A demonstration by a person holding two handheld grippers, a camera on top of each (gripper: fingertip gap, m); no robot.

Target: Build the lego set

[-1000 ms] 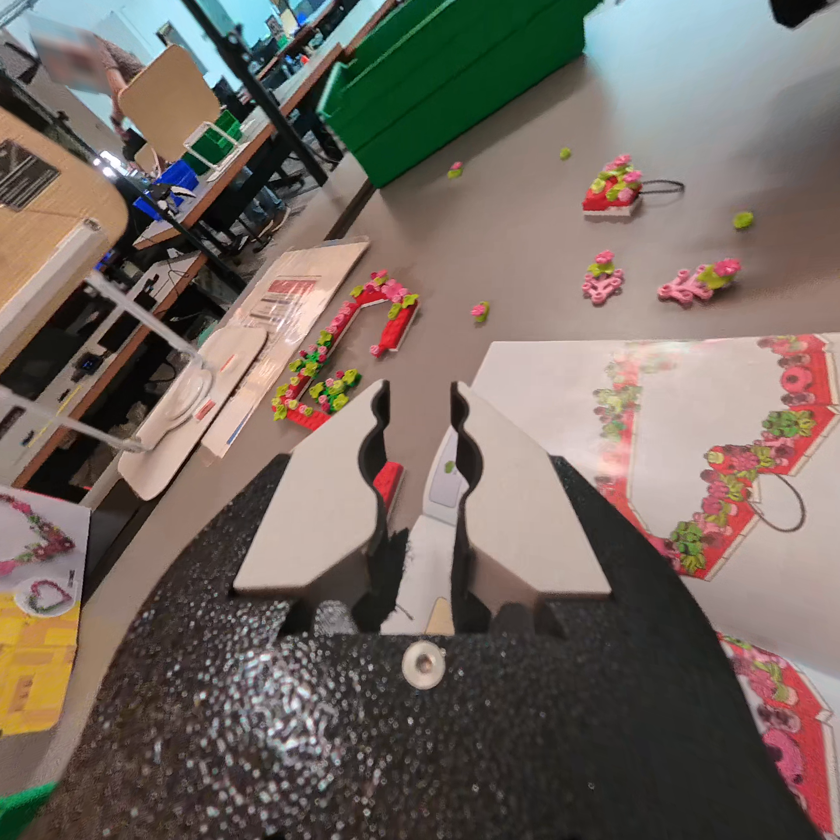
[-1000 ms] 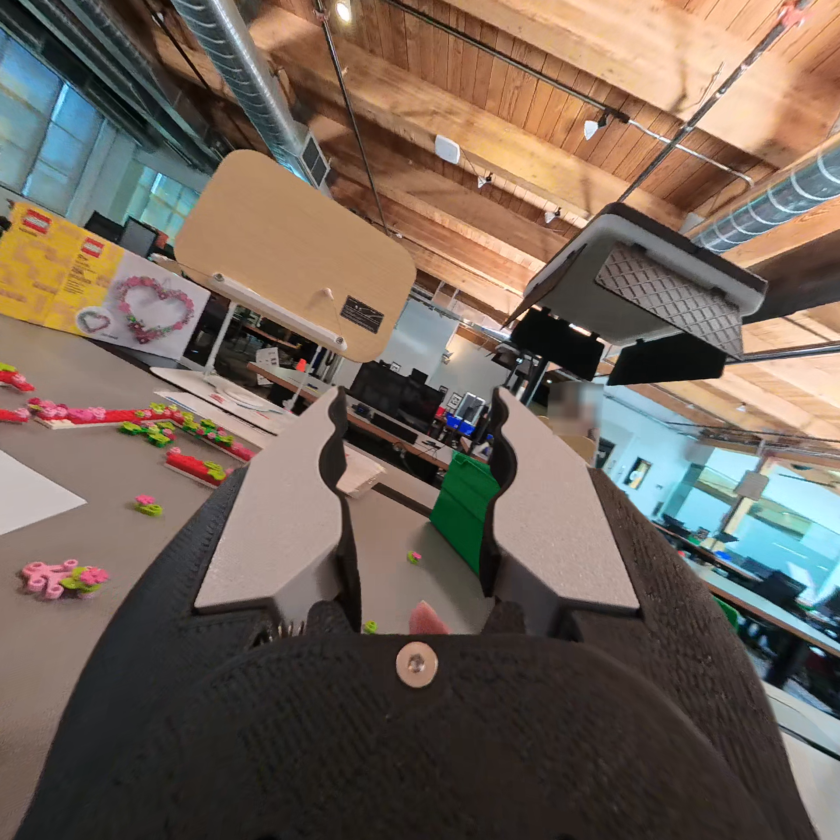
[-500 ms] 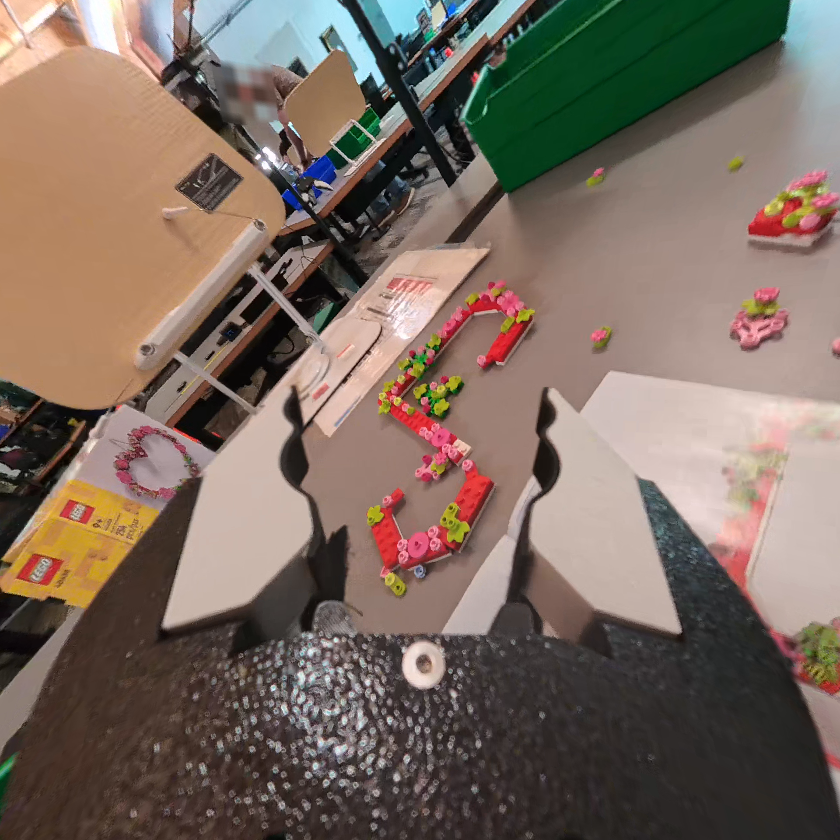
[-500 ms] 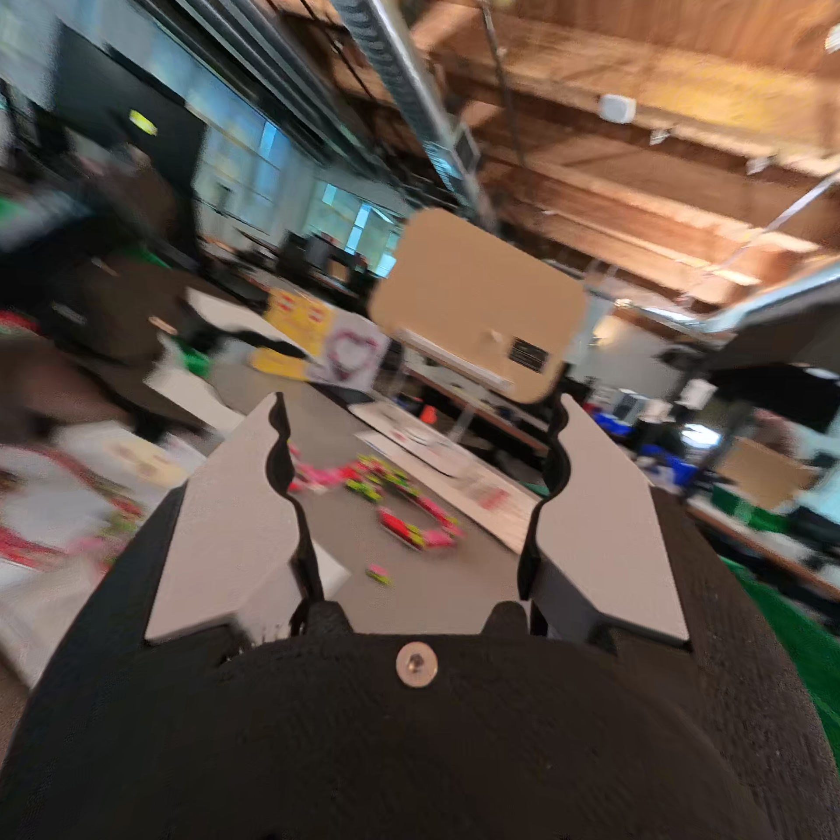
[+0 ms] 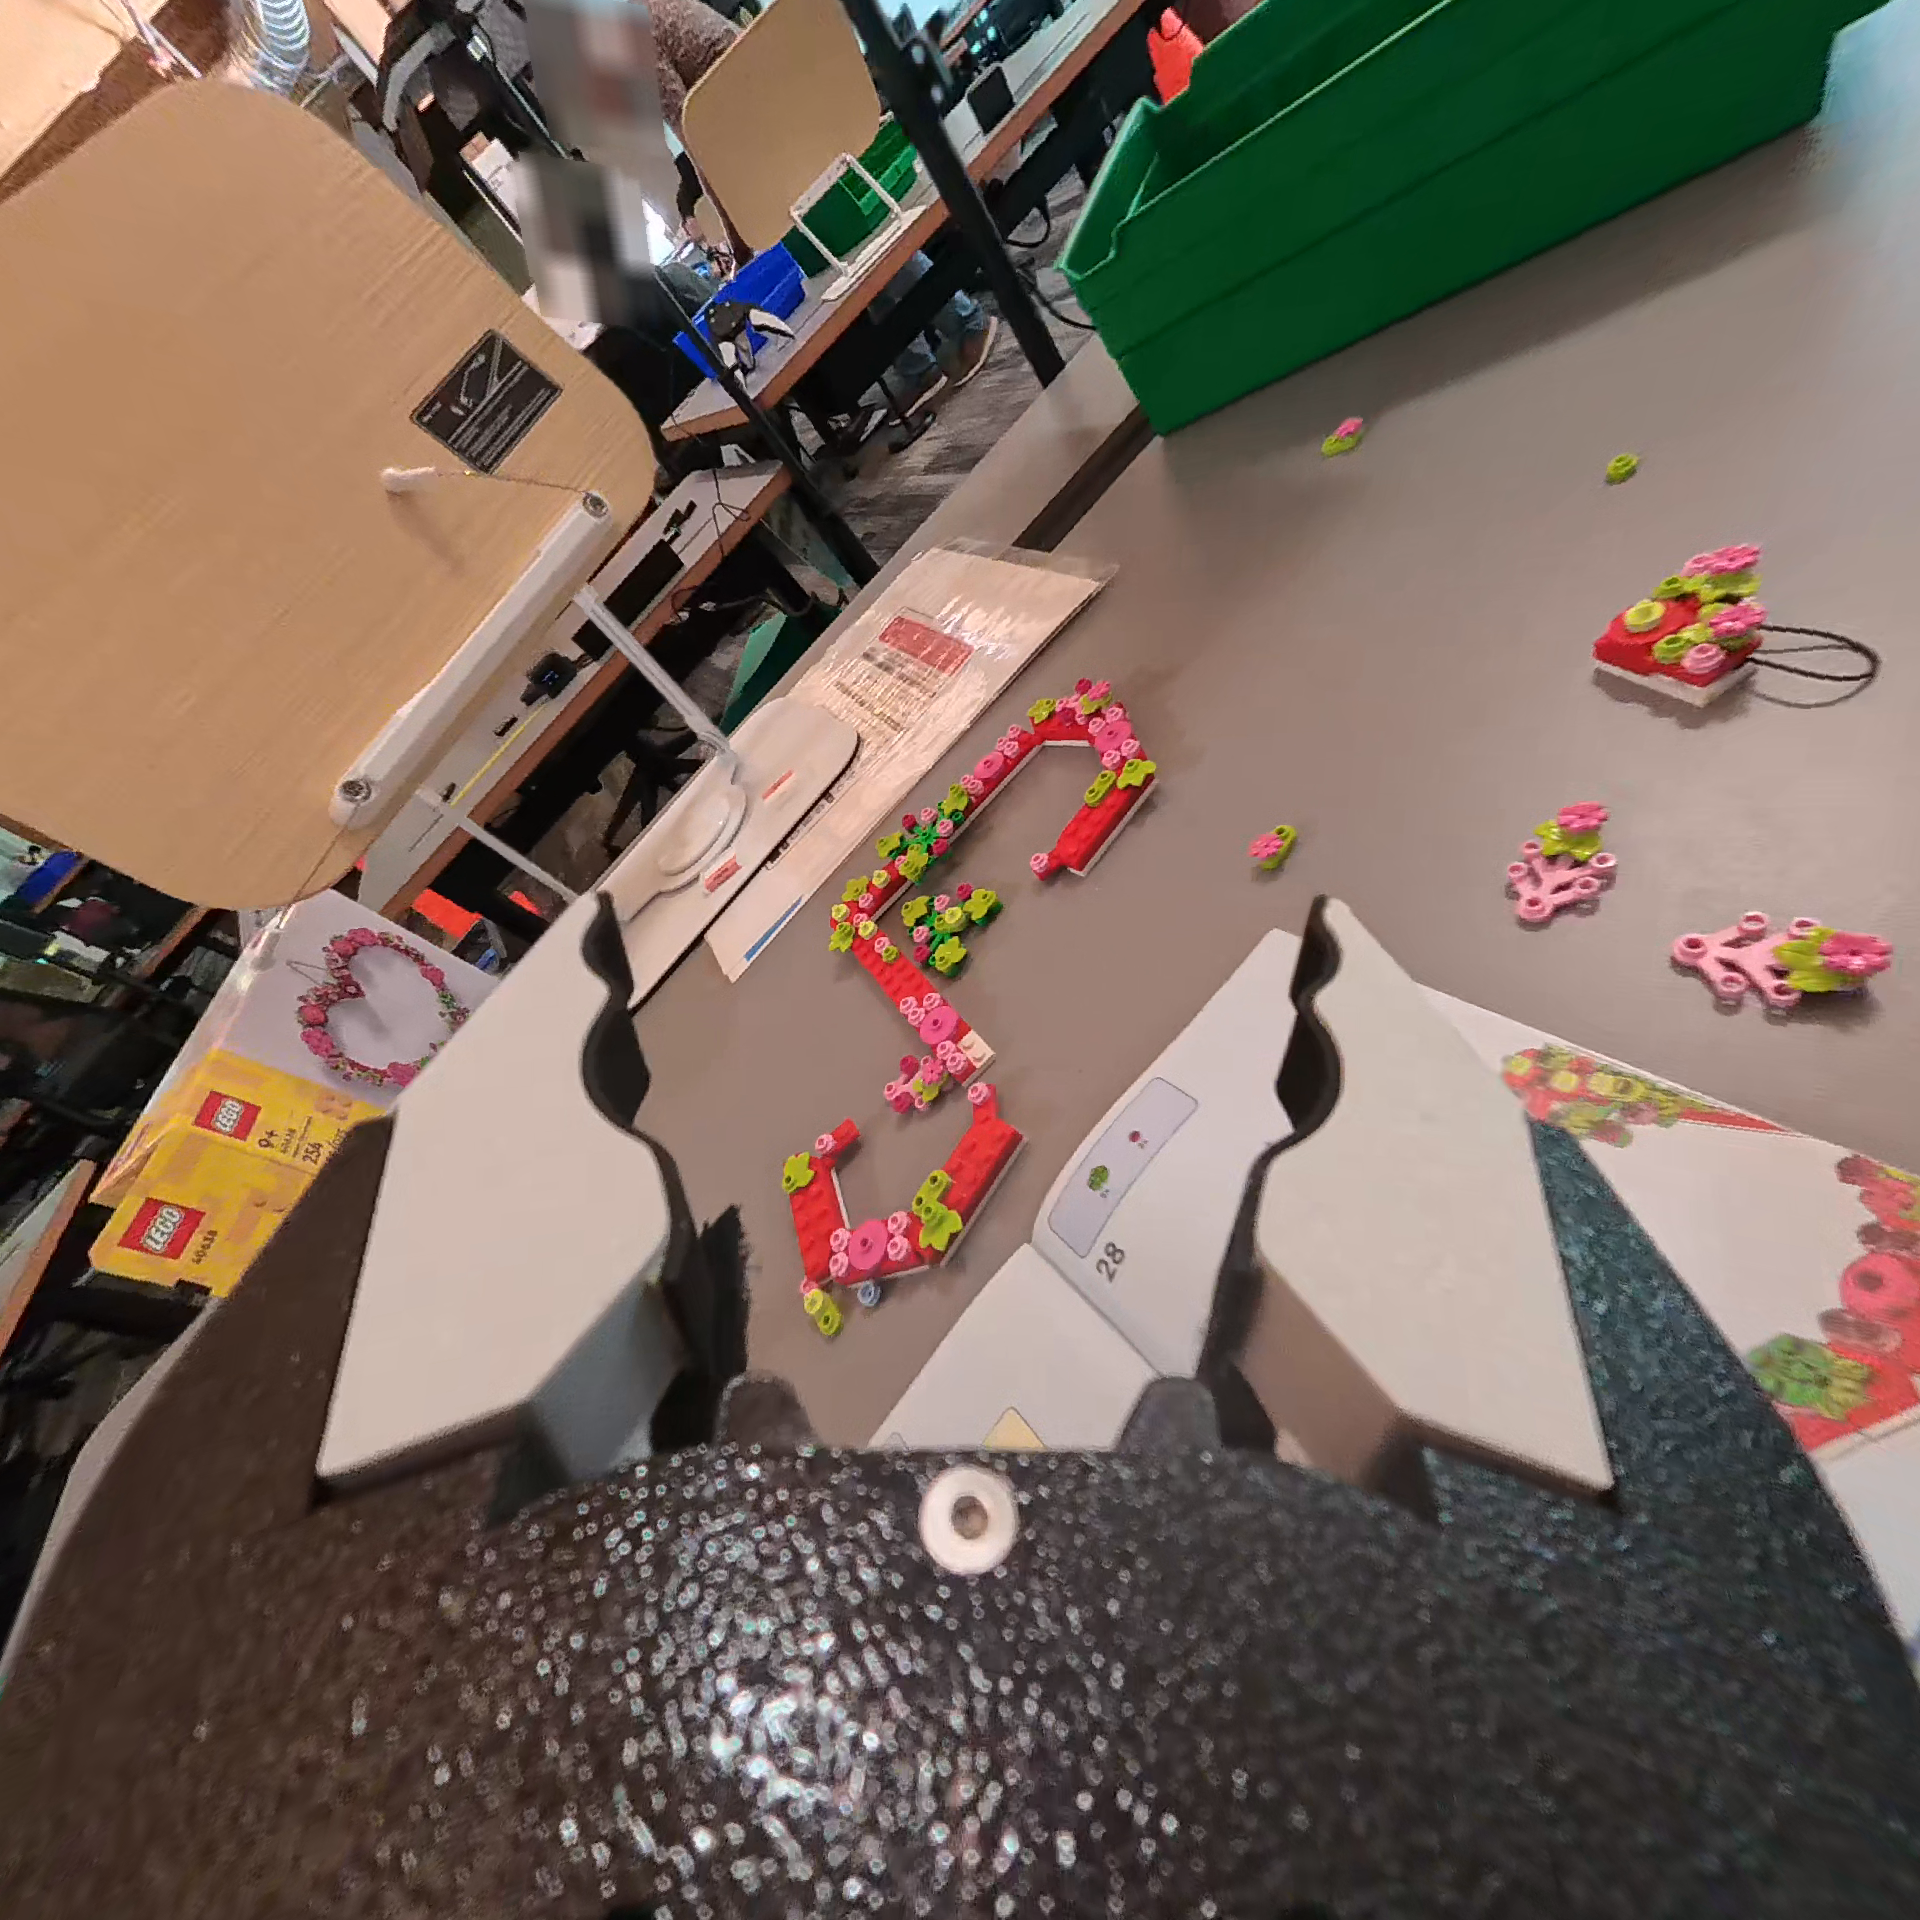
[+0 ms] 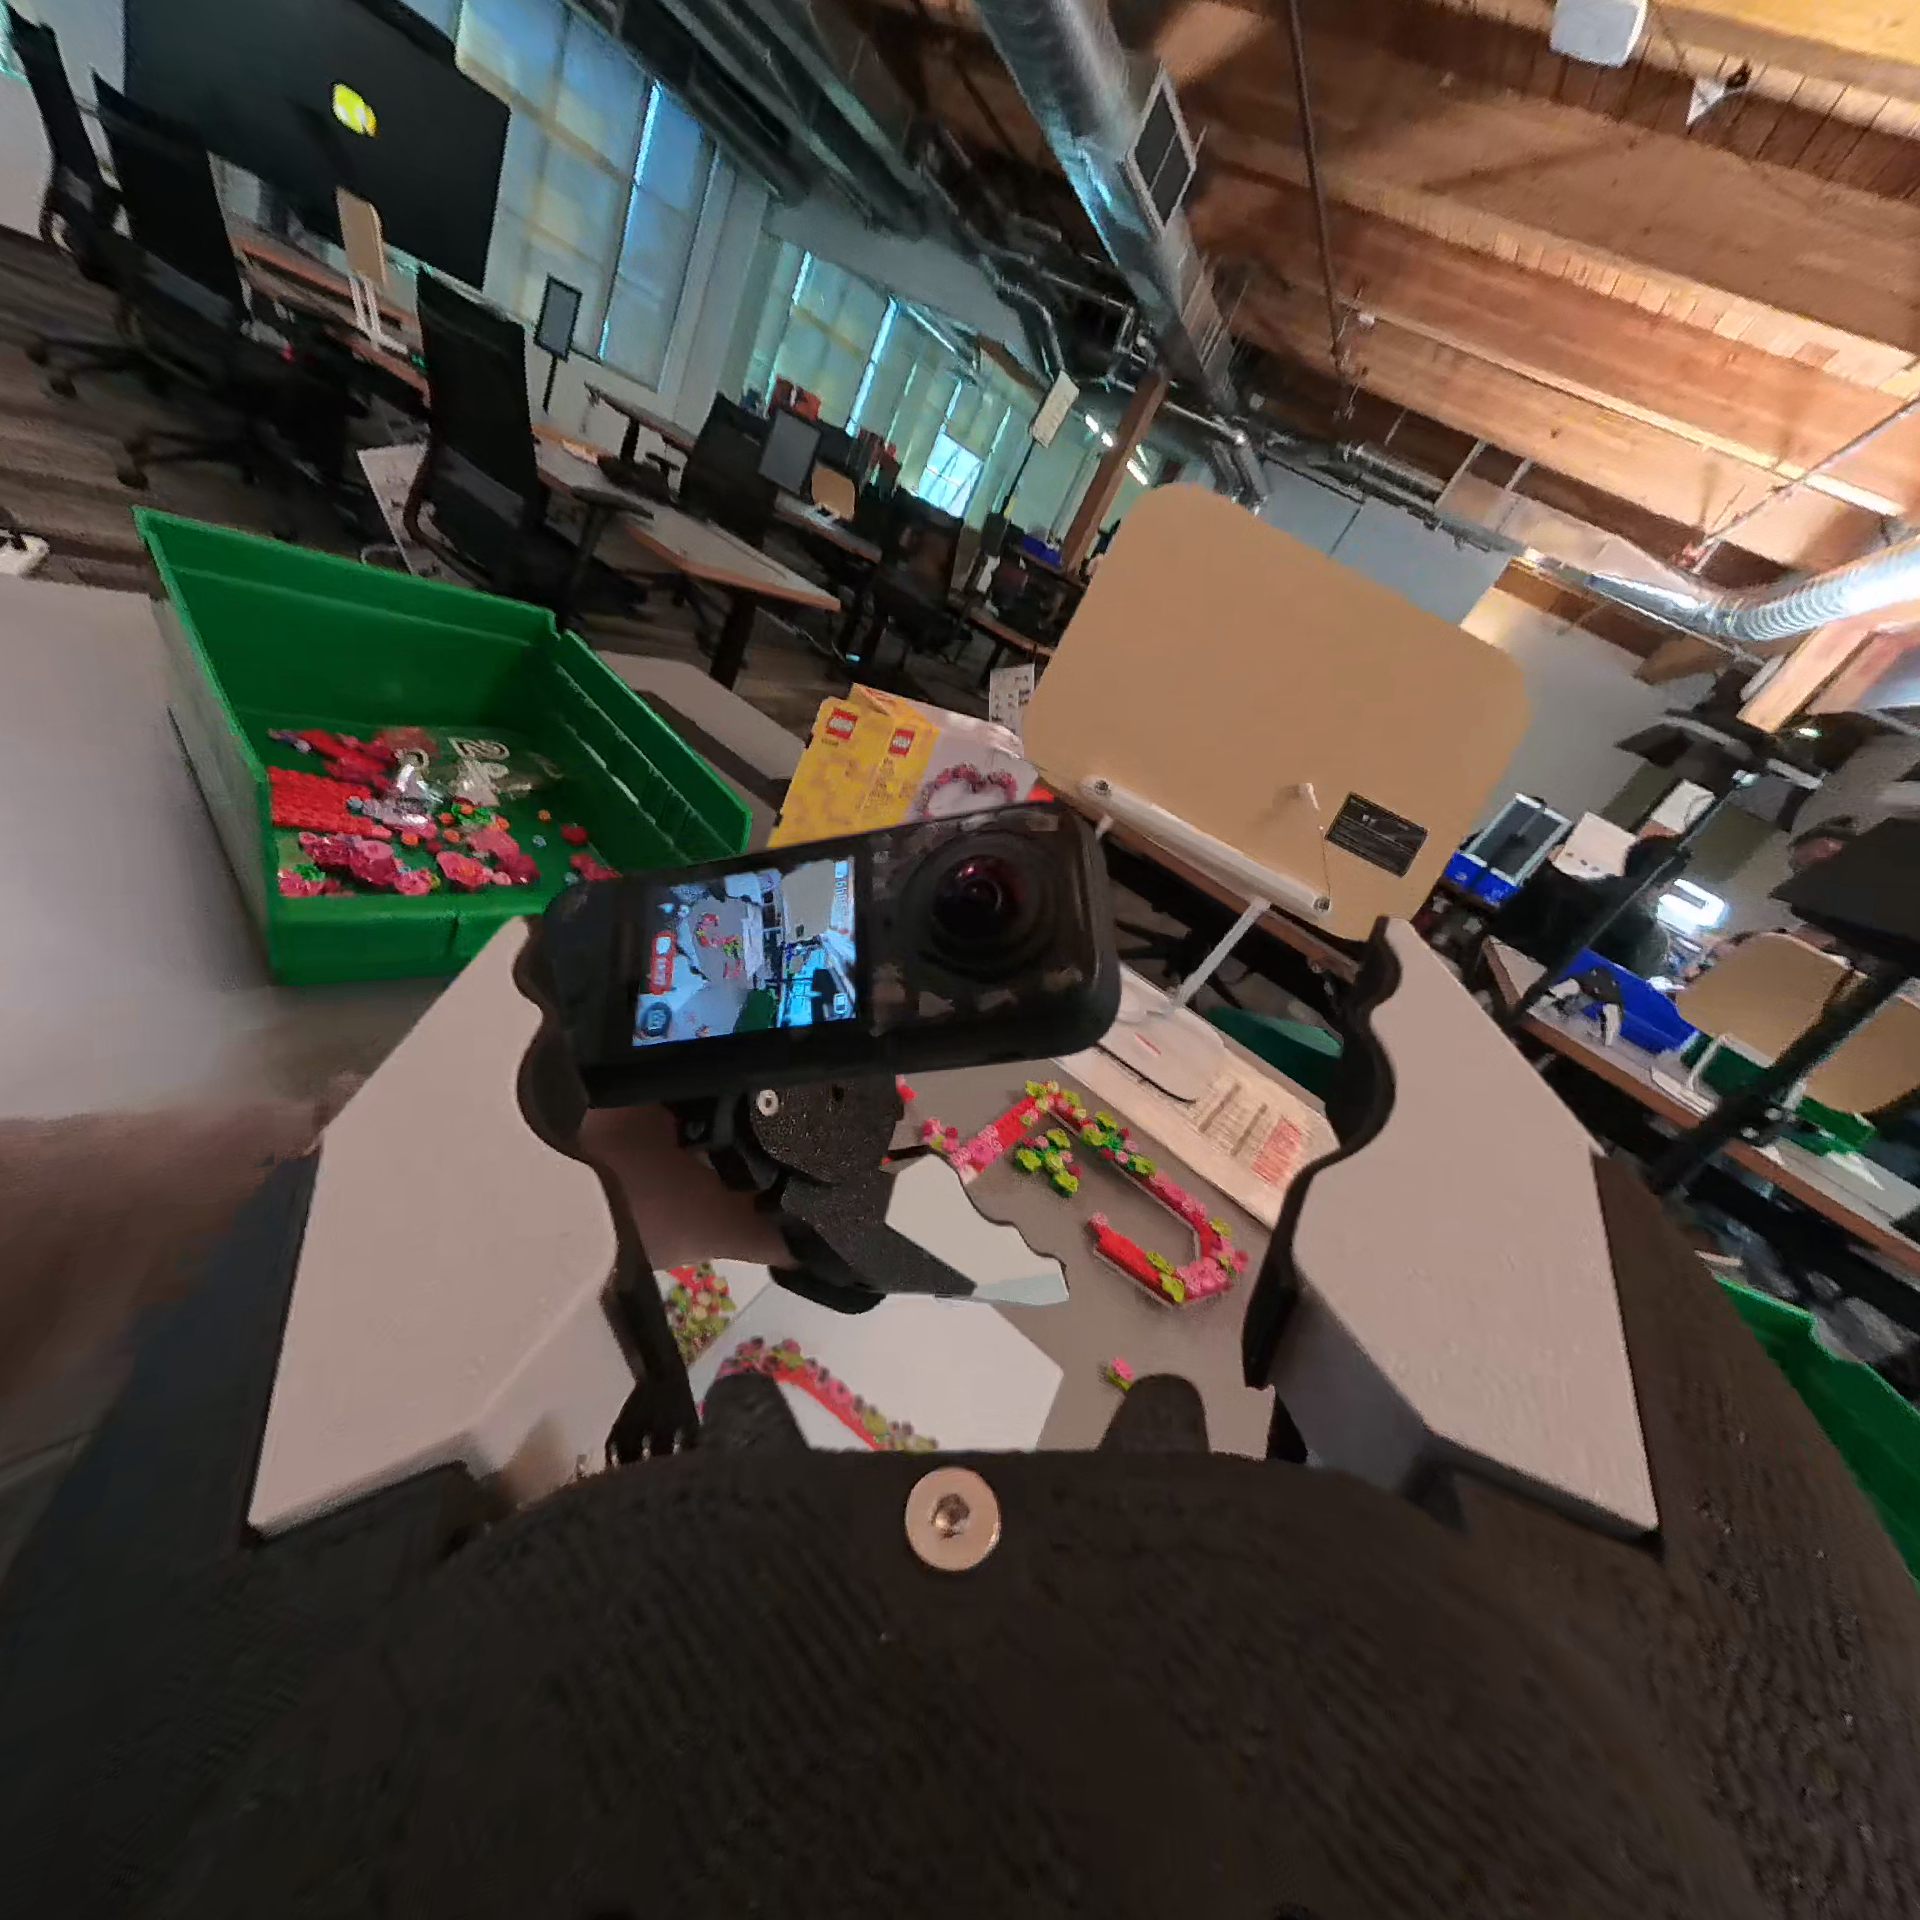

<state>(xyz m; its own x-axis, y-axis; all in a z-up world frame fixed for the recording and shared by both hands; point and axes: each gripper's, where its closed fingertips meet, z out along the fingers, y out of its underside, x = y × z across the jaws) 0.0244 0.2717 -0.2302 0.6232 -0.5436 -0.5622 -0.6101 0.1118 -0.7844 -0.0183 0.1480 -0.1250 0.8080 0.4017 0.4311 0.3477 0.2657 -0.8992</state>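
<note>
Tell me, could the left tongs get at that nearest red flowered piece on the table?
Probably yes: the left tongs are open and empty, and the red flowered piece lies uncovered on the table just ahead, beside the instruction booklet.

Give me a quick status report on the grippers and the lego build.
Left gripper open, empty. Right gripper open, empty. Red flower sections unjoined on table. Nothing in the way.

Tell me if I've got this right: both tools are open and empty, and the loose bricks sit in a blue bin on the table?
Almost. The bin holding the loose bricks is green, not blue, as the right wrist view shows. The rest holds: the left tool and the right tool are both open, with nothing held between their fingers.
</note>
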